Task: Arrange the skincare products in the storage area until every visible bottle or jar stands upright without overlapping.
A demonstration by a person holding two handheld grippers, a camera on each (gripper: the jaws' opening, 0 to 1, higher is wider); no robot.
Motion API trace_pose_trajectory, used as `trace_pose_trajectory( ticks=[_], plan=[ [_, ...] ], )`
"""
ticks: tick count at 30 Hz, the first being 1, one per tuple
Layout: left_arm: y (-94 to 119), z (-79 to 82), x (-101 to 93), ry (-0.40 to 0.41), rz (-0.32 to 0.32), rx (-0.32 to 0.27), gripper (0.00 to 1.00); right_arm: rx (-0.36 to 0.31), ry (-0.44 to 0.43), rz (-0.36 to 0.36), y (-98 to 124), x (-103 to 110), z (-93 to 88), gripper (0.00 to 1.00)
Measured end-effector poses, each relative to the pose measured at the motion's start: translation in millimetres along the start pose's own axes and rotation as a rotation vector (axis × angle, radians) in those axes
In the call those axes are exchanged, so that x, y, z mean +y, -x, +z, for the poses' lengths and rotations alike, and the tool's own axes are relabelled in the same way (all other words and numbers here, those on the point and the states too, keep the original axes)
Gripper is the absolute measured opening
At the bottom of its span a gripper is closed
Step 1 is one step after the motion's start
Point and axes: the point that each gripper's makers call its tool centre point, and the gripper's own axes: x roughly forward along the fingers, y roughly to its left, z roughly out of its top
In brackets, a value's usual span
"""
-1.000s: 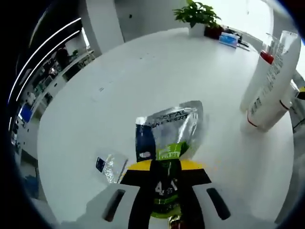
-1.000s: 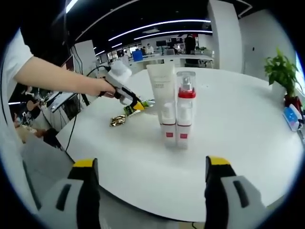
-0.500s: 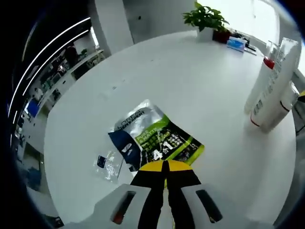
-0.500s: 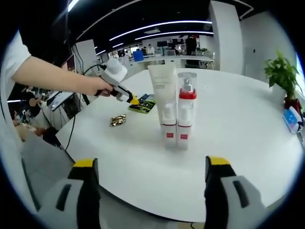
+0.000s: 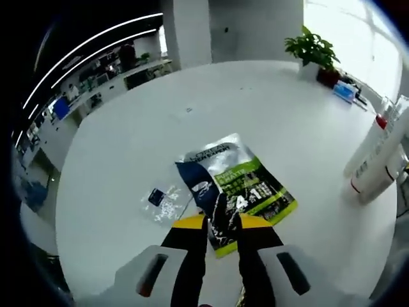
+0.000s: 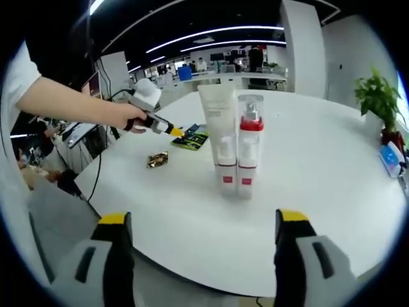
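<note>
Reaching forward over the round white desk [image 5: 128, 141], the left tool [image 5: 222, 224] is seen with its yellow-tipped jaws slightly parted, a narrow gap showing between them; the near edge of the green and silver sachet [image 5: 239, 188] lies in or just under that gap, and whether it is pinched cannot be told. The sachet is laid flat on the desk, its silver end pointing away from the tool. Just beside its dark blue edge a small clear sample packet [image 5: 163, 201] is found, also flat. Well apart, at the far right of the left gripper view, a white tube [image 5: 377, 150] and a clear bottle with a red collar [image 5: 386, 173] are stood together. A potted plant [image 5: 311, 48] is placed at the far rim of the desk.

In the right gripper view the right tool [image 6: 199, 256] is held wide open, nothing between its jaws, low before the near rim of the desk. Ahead of it, in the middle of the desk, the tube [image 6: 219, 137] and the bottle [image 6: 248, 147] are seen upright and touching side by side. Further left the sachet [image 6: 190, 137] and the small packet [image 6: 156, 159] lie flat, with the left tool [image 6: 172, 131] at the sachet, carried by a person's hand [image 6: 128, 115].
</note>
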Motion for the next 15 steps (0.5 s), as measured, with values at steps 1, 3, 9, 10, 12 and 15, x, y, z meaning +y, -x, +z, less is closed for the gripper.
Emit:
trace_pose_trajectory(
  ticks=[1,3,9,10,12,15],
  plan=[
    [-0.6,0.0,-0.3,0.005,0.001,-0.001,0.20,0.000,0.000,0.000,0.0,-0.1,-0.1,0.92],
    [-4.2,1.1,-0.6,0.020,0.004,-0.008,0.26,0.001,-0.002,0.000,-0.1,-0.3,-0.3,0.92],
    [-16.5,9.8,-10.3,0.055,-0.019,-0.026,0.58,0.003,-0.012,-0.002,-0.2,-1.3,-1.0,0.92],
    [-18.1,10.4,-12.2,0.057,-0.016,-0.020,0.60,0.003,-0.013,-0.002,-0.2,-1.5,-1.0,0.92],
    [-20.4,12.1,-14.6,0.058,-0.016,-0.020,0.61,0.004,-0.016,-0.002,-0.4,-1.7,-1.1,0.92],
    [-25.1,14.3,-18.7,0.065,-0.013,-0.011,0.66,0.004,-0.020,-0.002,-0.2,-1.8,-1.3,0.92]
  ],
)
